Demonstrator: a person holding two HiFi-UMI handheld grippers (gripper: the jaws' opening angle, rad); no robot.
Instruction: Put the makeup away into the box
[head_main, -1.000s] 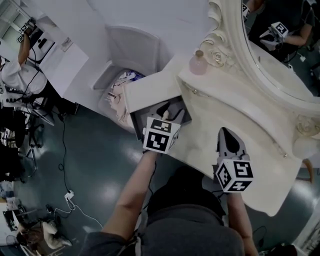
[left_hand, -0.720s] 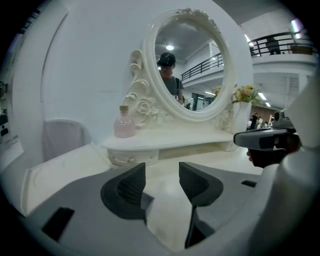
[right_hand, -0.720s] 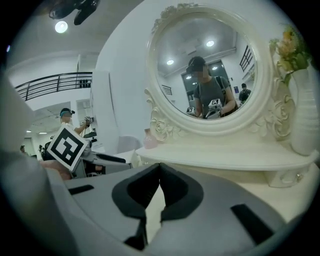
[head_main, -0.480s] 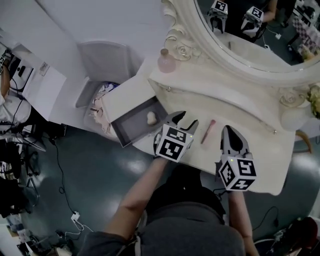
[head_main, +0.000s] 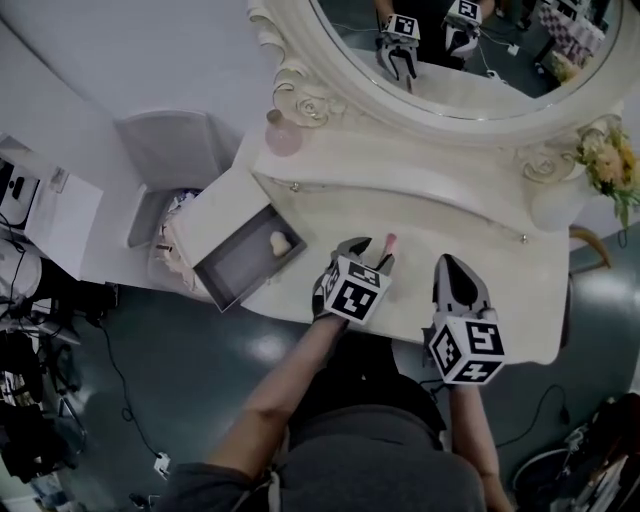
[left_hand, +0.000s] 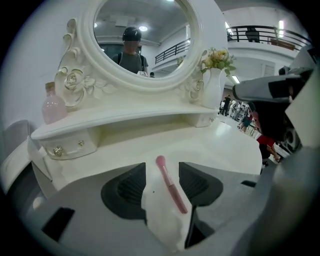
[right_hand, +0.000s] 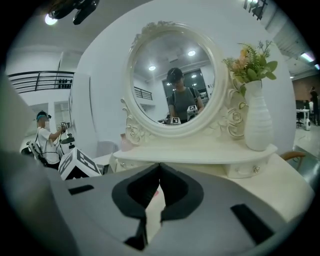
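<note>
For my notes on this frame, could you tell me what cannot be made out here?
- Pale item in the box: head view, too small to identify.
- Brush handle: head view, hidden by the left gripper.
- Bin contents: head view, partly covered by the box.

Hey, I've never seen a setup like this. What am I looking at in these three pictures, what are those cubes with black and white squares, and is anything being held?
There is no robot here. A person holds hand-worked tongs in each hand, and the patterned cubes are part of them. One picture comes from a camera on the person's head, looking down. The other two cameras ride on the tongs and look along their jaws. In front is a white dressing table with an oval mirror. A pink makeup brush lies on it between the open jaws of the left tongs, not gripped. The right tongs are shut and empty. At the left, an open box holds a pale sponge.
</note>
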